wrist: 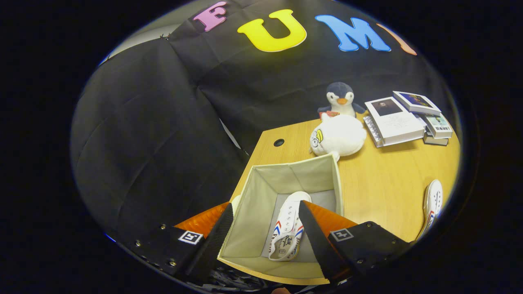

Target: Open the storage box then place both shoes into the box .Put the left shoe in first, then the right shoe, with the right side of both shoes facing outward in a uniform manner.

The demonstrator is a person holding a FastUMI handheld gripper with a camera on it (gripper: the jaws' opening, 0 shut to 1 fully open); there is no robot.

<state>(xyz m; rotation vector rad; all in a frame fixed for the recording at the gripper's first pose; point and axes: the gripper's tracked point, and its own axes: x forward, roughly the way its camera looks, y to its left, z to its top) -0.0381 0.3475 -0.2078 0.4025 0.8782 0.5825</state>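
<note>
Gripper view, looking down over the near corner of a wooden desk (380, 183). Open fabric storage box (253, 212) sitting right at that corner, pale walls, no lid on it. One white sneaker (288, 228) already lying inside on the box floor, toe pointing toward the far wall, red and blue stripes along both sides near the heel. Gripper (261, 210) hovering above the box with fingers spread wide and gripping nothing; sneaker seen between them, closer to the right finger. Left finger roughly lined up with the box's left wall, right finger over the right part of the box.

Second white shoe (432, 204) out on the desk, well apart from the box, off to the right past the right finger, close to the desk edge. Can't tell which foot either one is from this angle.

Beyond the box: white plush toy (339, 136) lying just past the far wall, penguin plush (341, 100) standing upright right behind it. Stack of books (408, 118) further right at the back of the desk. Small round cable hole (279, 142) in the desktop to the left of the white plush. Black cloth wall behind everything.
</note>
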